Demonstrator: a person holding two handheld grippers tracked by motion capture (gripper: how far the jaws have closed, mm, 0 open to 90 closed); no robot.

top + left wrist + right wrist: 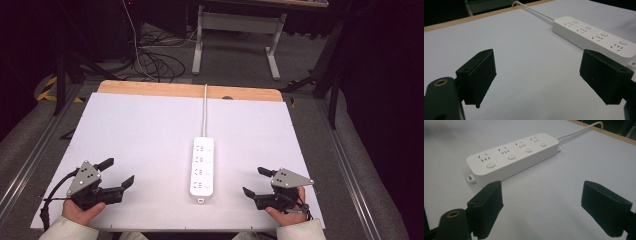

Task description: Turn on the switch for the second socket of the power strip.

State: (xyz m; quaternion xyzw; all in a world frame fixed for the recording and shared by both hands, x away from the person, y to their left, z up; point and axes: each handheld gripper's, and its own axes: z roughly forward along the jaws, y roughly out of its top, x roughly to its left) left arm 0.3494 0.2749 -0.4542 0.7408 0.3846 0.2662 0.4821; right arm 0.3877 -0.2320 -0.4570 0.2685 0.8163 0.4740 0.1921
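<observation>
Bright even overhead light, soft shadows, dark surroundings.

A white power strip [203,169] lies lengthwise at the table's [130,130] middle, its cord [205,112] running to the far edge. You have open white surface to its left and right. Your grippers' jaws stand apart, nothing between them.

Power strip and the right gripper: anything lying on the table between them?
No. In the high view the white table surface between the power strip and the right gripper is bare; the right gripper view shows the same bare stretch.
</observation>
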